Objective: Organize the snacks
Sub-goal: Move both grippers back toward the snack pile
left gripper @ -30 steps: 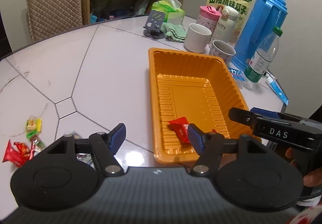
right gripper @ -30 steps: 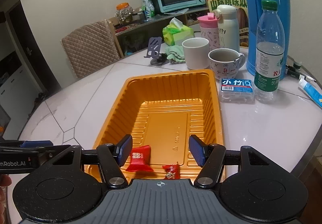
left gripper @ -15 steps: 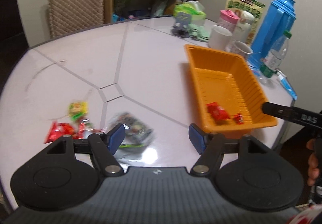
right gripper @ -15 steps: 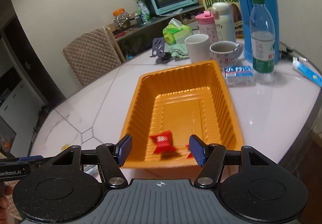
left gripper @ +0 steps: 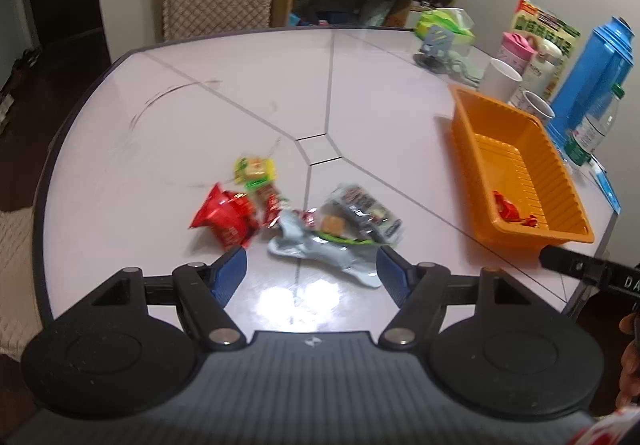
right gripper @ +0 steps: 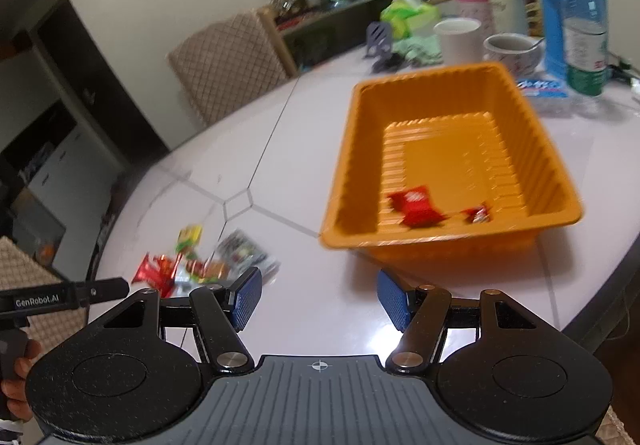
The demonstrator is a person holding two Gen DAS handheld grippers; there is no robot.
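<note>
Orange tray point(right gripper: 560, 181) held a red packet point(right gripper: 416, 201) and a small red sweet point(right gripper: 477, 213). Loose snack pile point(left gripper: 296, 213) lay on the table point(left gripper: 240, 85) left of tray; labels blurred. Left gripper point(left gripper: 311, 273) & right gripper point(right gripper: 318, 299): jaws apart, nothing gripped.
</note>
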